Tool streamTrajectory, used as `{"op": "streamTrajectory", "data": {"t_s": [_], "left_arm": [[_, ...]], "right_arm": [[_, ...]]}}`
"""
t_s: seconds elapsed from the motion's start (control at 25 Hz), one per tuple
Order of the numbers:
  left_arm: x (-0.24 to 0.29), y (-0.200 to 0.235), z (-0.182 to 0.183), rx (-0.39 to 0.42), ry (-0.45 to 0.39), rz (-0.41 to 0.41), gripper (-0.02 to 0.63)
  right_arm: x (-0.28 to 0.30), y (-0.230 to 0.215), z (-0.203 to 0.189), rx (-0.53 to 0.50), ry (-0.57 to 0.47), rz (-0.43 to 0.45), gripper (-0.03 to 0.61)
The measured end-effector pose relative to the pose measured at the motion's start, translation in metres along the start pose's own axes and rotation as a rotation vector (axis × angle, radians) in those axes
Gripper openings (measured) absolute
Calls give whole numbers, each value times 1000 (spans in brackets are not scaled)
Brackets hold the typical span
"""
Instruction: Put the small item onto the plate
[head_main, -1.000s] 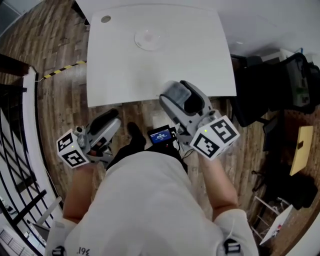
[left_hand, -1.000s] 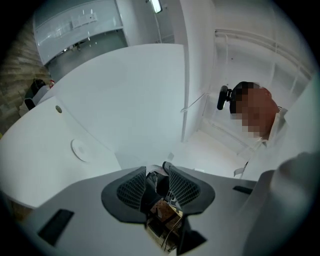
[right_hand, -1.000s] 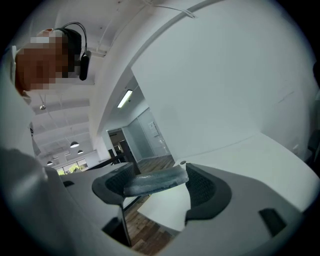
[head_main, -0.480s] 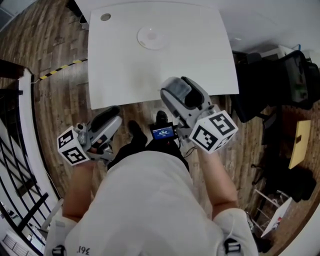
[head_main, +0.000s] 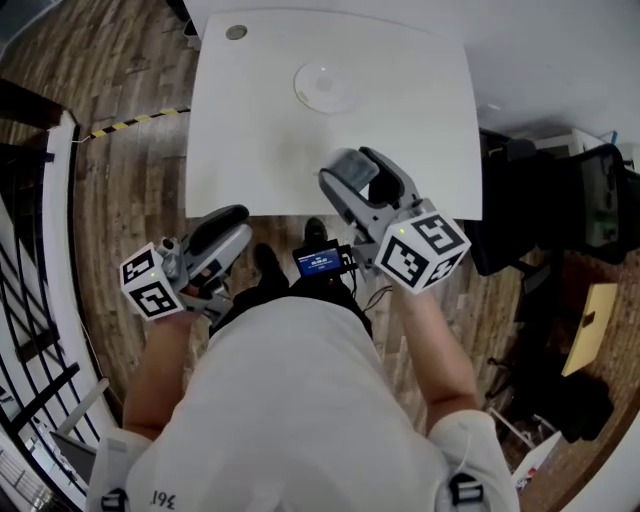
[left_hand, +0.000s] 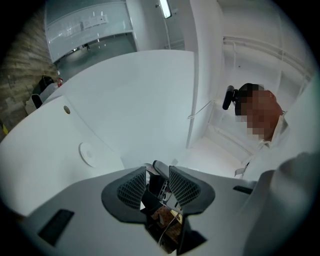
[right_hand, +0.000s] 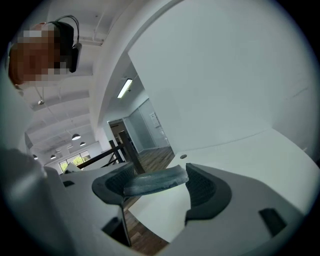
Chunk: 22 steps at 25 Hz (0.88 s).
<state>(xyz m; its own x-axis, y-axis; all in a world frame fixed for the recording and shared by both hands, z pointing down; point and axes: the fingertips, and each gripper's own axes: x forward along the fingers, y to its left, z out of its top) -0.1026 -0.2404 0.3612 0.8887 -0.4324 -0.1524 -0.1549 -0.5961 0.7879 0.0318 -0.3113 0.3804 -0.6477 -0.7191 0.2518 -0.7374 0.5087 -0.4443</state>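
Observation:
My right gripper (head_main: 364, 180) is shut on a small flat grey-blue item (head_main: 349, 181), just over the front edge of the white table (head_main: 260, 150). In the right gripper view the item (right_hand: 155, 182) spans the two pads as a curved slab. A pale round plate (head_main: 325, 87) lies at the table's far middle, well beyond the right gripper. It is also in the left gripper view, where the plate (left_hand: 89, 154) sits left of the jaws. My left gripper (head_main: 228, 218) hangs below the table's front edge over the wood floor, jaws nearly together with nothing between them (left_hand: 157, 181).
A small round grommet (head_main: 236, 32) sits at the table's far left corner. A small device with a lit screen (head_main: 320, 262) hangs at the person's waist between the grippers. A dark office chair (head_main: 590, 190) stands right of the table, a black railing (head_main: 40, 300) to the left.
The table has come a little nearer in the head view. The right gripper, still holding the item, now reaches over the table's front edge. The left gripper stays low.

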Motion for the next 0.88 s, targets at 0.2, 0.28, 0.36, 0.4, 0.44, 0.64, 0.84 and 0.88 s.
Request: {"op": "streamTrajectory", "data": {"t_s": [0.2, 0.28, 0.36, 0.4, 0.44, 0.64, 0.84, 0.88], "left_arm": [[19, 10, 7, 6, -2, 17, 126], [22, 16, 5, 8, 5, 30, 124], [25, 25, 5, 5, 7, 45, 124], [28, 29, 6, 4, 7, 52, 124], [30, 33, 7, 6, 10, 59, 124], [34, 45, 3, 40, 56, 87, 124], [47, 63, 1, 44, 79, 113, 124], [49, 67, 1, 41, 78, 122, 124]], "right_arm": [[20, -23, 7, -44, 47, 23, 316], [26, -31, 6, -55, 64, 21, 316], [34, -42, 5, -64, 79, 19, 316], [38, -48, 5, -67, 87, 18, 316], [42, -53, 4, -68, 94, 18, 316], [59, -68, -3, -80, 132, 9, 316], [81, -87, -3, -124, 158, 7, 316], [86, -91, -4, -135, 166, 5, 316]]}}
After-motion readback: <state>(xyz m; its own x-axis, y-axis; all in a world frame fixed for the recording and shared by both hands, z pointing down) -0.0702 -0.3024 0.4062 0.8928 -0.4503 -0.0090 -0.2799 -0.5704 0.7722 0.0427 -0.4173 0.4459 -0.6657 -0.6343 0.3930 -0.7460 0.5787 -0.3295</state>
